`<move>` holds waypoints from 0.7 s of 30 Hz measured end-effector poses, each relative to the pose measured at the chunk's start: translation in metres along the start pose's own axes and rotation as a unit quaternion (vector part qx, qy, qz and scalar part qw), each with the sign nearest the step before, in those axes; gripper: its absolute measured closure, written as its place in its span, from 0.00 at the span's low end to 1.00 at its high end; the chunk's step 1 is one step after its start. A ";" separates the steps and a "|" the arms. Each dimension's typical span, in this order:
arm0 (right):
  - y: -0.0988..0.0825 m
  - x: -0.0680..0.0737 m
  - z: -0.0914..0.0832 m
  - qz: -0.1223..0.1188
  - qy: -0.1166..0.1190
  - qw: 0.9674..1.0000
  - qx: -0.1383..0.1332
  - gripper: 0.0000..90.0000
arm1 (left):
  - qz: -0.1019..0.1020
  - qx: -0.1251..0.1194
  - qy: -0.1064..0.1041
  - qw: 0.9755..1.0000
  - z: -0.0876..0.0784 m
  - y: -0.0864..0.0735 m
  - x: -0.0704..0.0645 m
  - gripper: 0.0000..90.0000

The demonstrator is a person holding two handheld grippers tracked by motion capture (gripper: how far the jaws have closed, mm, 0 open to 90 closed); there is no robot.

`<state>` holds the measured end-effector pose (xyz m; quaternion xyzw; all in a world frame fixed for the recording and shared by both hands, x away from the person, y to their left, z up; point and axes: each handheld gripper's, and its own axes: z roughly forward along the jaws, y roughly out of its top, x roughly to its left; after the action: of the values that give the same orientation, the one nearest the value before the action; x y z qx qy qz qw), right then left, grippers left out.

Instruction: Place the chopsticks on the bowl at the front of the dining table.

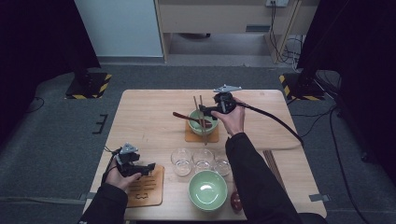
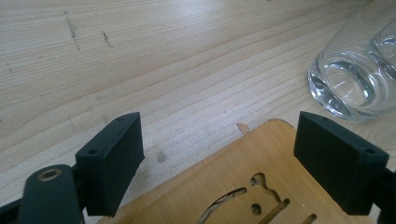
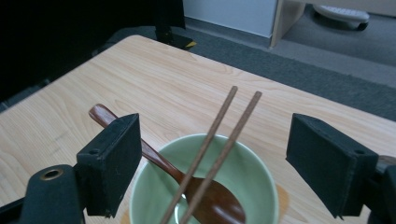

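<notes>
Right gripper (image 3: pixel 212 161) wide above bowl (image 3: pixel 254 179)

Three empty glasses (image 1: pixel 202 161), a near green bowl (image 1: pixel 208 190), spare chopsticks (image 1: pixel 273 165) at the table's (image 1: pixel 149 116) right edge.

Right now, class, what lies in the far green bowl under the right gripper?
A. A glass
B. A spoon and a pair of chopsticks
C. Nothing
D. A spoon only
B: in the right gripper view a brown spoon rests in the bowl with two chopsticks laid across it, between the open jaws of the right gripper.
</notes>
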<state>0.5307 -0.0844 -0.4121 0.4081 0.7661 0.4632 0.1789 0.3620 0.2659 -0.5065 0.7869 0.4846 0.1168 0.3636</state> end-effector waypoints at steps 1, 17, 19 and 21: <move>0.000 0.001 0.002 0.004 0.000 1.000 -0.001 0.20 | 0.000 0.000 0.000 1.000 0.000 0.000 0.000 0.17; -0.019 0.008 0.034 -0.022 -0.029 0.999 0.035 0.21 | 0.001 0.000 0.000 1.000 0.000 0.000 0.000 0.17; -0.021 0.008 0.037 -0.027 -0.033 0.998 0.037 0.21 | 0.001 0.000 0.000 1.000 0.000 0.000 0.000 0.17; -0.023 0.008 0.039 -0.033 -0.040 0.998 0.039 0.20 | 0.000 0.000 0.000 1.000 0.000 0.000 0.000 0.17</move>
<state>0.5409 -0.0615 -0.4505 0.4078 0.7889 0.4100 0.2078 0.3623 0.2654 -0.5065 0.7870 0.4846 0.1167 0.3637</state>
